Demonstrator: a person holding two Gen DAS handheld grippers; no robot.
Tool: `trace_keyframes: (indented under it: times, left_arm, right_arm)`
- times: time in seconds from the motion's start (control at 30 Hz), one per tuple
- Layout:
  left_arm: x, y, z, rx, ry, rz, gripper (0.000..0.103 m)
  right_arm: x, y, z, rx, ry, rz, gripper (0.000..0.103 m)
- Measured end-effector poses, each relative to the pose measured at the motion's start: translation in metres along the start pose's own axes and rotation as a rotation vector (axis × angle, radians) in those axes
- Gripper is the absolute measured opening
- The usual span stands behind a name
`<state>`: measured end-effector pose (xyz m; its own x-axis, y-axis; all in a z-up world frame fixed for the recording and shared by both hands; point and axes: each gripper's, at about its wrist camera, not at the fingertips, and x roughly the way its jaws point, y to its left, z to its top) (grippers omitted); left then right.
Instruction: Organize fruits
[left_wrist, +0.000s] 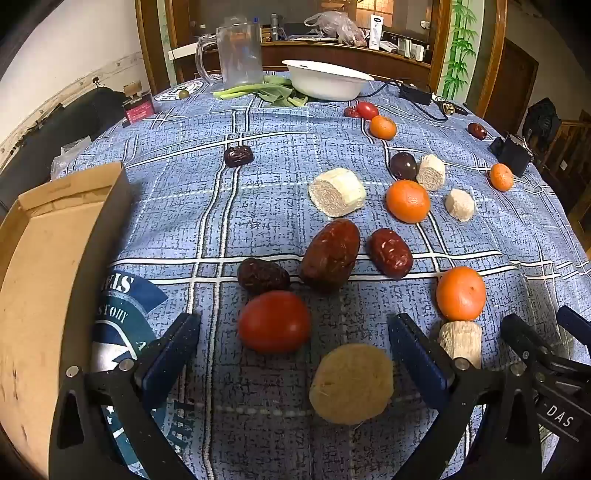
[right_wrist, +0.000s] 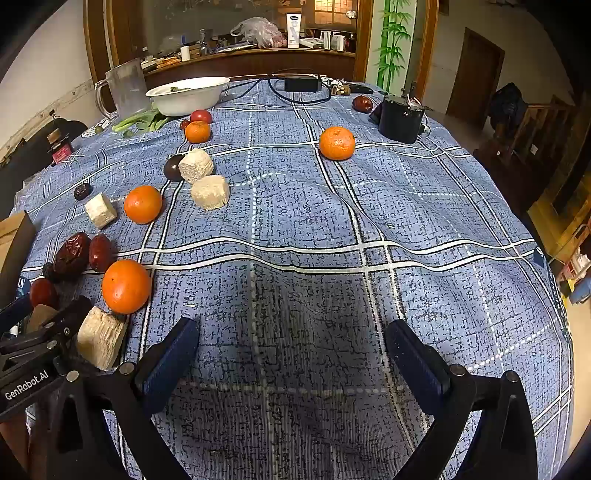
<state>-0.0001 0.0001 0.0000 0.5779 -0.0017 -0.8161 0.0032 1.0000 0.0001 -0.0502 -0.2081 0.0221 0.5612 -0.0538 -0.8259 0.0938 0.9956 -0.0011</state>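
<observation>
Fruits scattered over the table (right_wrist: 369, 221) — box (left_wrist: 48, 280) at left, likely the sorting bin. Left hand-held gripper (left_wrist: 295, 343) spread around tomato (left_wrist: 274, 320) (not touching); right hand-held gripper (right_wrist: 291, 350) spread, idle.

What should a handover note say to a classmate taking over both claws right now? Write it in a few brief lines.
Left claw: open, empty, low over the blue plaid tablecloth, with a red tomato and a round tan cut piece between its fingers.
Right claw: open, empty, over bare cloth.
Things: oranges, wrinkled dark red dates and pale cut chunks lie scattered on the cloth. The brown cardboard box stands at the left; the white bowl is at the far edge.
Done: nothing visibly sorted.
Left: probably every piece.
</observation>
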Motion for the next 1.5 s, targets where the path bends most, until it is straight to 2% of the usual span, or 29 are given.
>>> trace_keyframes:
  times: [1.2, 1.5]
  left_arm:
    - [0.0000, 0.0001, 0.0000, 0.001, 0.003, 0.001, 0.103]
    - [-0.0036, 0.0016, -0.0018, 0.068, 0.051, -0.045, 0.103]
  right_arm:
    - [0.0003, 0.0000, 0.0001, 0.001, 0.003, 0.001, 0.102]
    - [0.0000, -0.0006, -0.0002, -0.008, 0.036, 0.020, 0.102]
